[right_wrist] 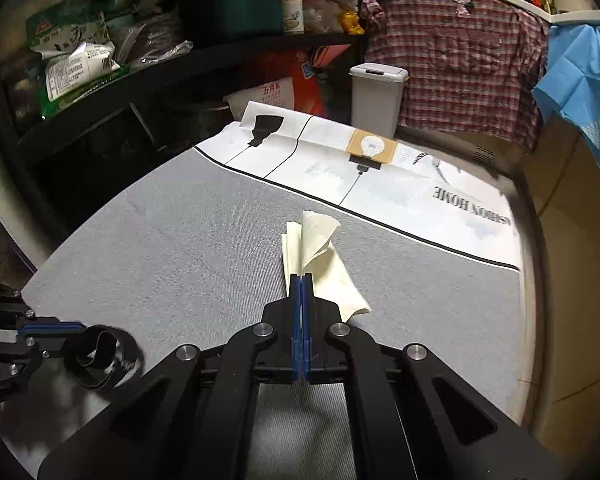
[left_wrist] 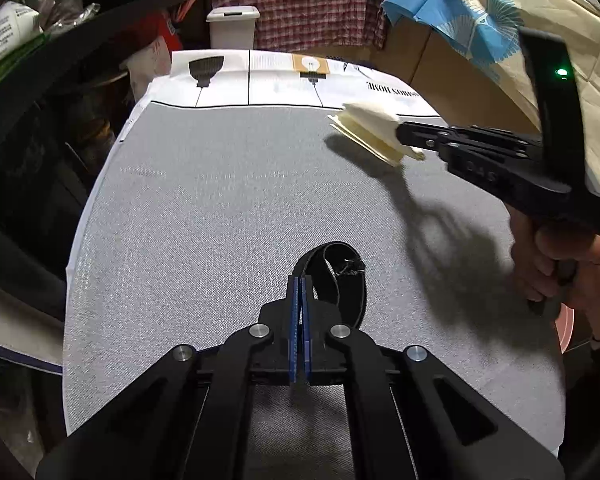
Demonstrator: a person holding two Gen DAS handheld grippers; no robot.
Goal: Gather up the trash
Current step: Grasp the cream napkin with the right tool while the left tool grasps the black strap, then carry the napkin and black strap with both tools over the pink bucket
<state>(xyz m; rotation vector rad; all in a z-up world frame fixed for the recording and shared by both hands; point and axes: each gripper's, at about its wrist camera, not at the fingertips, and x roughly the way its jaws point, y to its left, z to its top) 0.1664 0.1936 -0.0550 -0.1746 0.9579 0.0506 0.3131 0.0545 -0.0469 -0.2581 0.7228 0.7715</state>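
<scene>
A curled black strap (left_wrist: 340,280) lies on the grey cloth-covered table (left_wrist: 220,220). My left gripper (left_wrist: 301,280) is shut on its near edge; the same strap (right_wrist: 100,356) and left gripper (right_wrist: 80,328) show at lower left in the right wrist view. A folded cream paper (right_wrist: 320,256) sticks out from my right gripper (right_wrist: 301,278), which is shut on it. In the left wrist view that paper (left_wrist: 368,130) hangs above the table's far right, pinched by the right gripper (left_wrist: 402,134), held by a person's hand (left_wrist: 556,264).
A white lidded bin (right_wrist: 376,98) stands beyond the table's far edge, in front of a plaid shirt (right_wrist: 452,52). A white printed sheet (right_wrist: 380,184) covers the table's far end. Dark shelves with bags and a green box (right_wrist: 236,4) line the left. Blue cloth (left_wrist: 452,4) hangs at right.
</scene>
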